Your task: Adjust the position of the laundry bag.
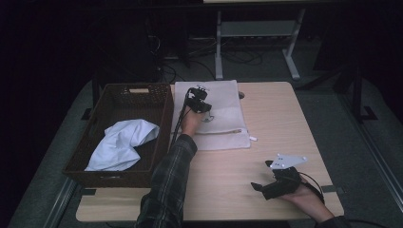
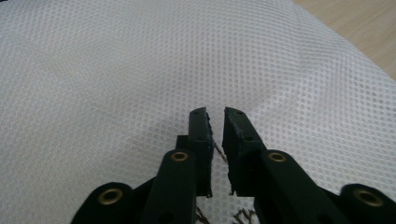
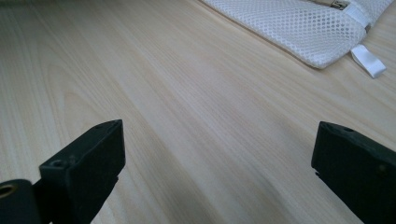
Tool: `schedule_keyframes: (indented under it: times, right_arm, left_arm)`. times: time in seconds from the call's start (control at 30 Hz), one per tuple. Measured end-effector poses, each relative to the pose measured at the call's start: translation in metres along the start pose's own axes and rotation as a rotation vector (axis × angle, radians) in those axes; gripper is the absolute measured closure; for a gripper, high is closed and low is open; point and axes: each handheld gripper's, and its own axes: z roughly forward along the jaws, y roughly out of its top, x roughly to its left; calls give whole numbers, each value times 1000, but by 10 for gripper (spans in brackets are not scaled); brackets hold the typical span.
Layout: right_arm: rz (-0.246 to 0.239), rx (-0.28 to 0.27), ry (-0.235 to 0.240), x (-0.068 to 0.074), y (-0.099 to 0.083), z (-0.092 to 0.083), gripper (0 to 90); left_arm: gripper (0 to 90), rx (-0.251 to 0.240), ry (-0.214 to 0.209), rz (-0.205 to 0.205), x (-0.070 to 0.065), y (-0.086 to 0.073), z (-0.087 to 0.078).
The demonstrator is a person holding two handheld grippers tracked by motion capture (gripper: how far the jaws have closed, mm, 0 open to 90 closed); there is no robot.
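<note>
Pale wooden table point(image 1: 266, 118) in a dark room, white mesh laundry bag point(image 1: 223, 111) lying flat beside a wicker basket point(image 1: 157, 114) holding light blue cloth point(image 1: 121, 142), left gripper point(image 2: 215, 116) nearly closed, perhaps pinching the mesh, right gripper point(image 3: 215, 154) wide open, holding nothing, over bare wood near the front edge.

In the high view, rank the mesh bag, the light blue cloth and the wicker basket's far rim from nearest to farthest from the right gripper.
From the right gripper:
1. Mesh bag, up-left on the table, nearest.
2. Light blue cloth, in the basket at left.
3. Wicker basket's far rim, top left, farthest.
</note>
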Motion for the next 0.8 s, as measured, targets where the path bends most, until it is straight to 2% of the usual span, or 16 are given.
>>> schedule_keyframes:
  times: [0.13,0.33,0.43,0.6,0.8]
  right_arm:
    - [-3,-3,1,0,0,0,21]
    - [-3,-2,-1,-1,0,0,22]
    - [-4,1,-2,0,1,0,22]
    - [-4,3,-2,0,1,0,22]
    - [-7,3,-2,0,1,0,22]
  left_arm:
    - [897,13,13,-17,1,-2,4]
    - [898,45,26,-12,0,-5,10]
    - [899,50,19,-32,1,-8,11]
    - [899,56,11,-19,-1,-9,9]
    - [899,45,-15,-31,-3,-16,5]
